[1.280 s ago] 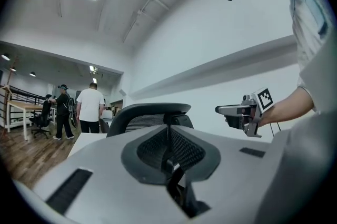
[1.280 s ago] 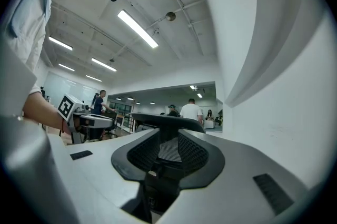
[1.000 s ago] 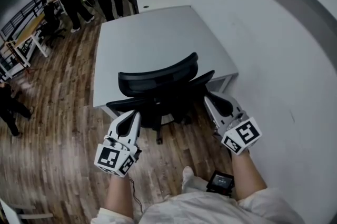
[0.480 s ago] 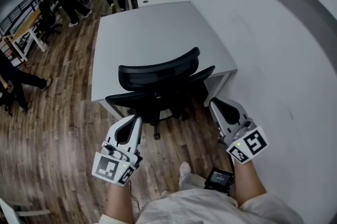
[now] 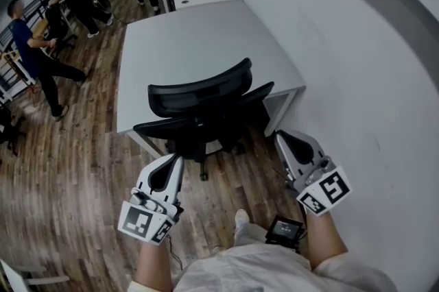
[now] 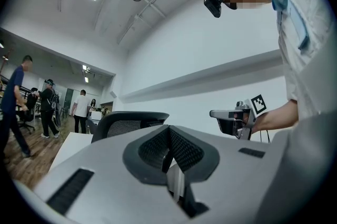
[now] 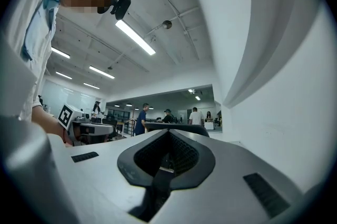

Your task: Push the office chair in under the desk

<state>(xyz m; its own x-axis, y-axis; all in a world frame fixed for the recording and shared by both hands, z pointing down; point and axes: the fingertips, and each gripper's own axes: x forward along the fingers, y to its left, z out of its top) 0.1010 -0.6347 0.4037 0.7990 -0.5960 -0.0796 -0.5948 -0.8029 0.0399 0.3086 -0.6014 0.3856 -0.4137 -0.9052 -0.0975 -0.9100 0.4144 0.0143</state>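
The black mesh office chair (image 5: 199,104) stands against the front edge of the grey desk (image 5: 199,37), its backrest towards me and its seat partly under the top. My left gripper (image 5: 177,159) hangs shut and empty a little behind the chair's left side, apart from it. My right gripper (image 5: 281,138) is at the chair's right rear, also clear of it; its jaws have just been closing with nothing between them and are shut. In the left gripper view the closed jaws (image 6: 169,136) point at the backrest (image 6: 129,123). The right gripper view shows its pads (image 7: 167,139) together below the backrest (image 7: 181,127).
A white wall (image 5: 363,78) runs close along the right of the desk and chair. Wooden floor (image 5: 75,167) spreads to the left. Several people (image 5: 34,64) stand and walk at the far left and back. My shoe (image 5: 241,221) is just behind the chair.
Both grippers have drawn back from the chair towards me and sit lower in the head view. The chair has kept its place at the desk. People in the background have walked on.
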